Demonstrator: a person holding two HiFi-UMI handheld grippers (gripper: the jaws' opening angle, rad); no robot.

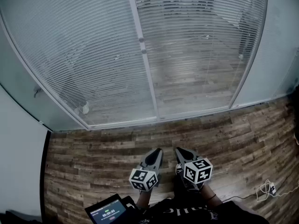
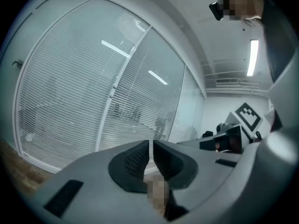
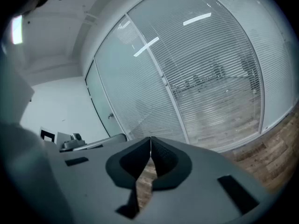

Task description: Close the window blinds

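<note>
The blinds sit inside the glass wall on the far side of the wooden floor. The slats in the right-hand pane look tilted open enough to see a room through, so the closing looks not yet done, while the left pane reads more opaque, though it's hard to be sure. The small knobs on the middle frame post are probably the controls, and nothing is touching them. The left gripper and right gripper hang near the person, well apart from the glass, jaws pressed together on nothing.
</note>
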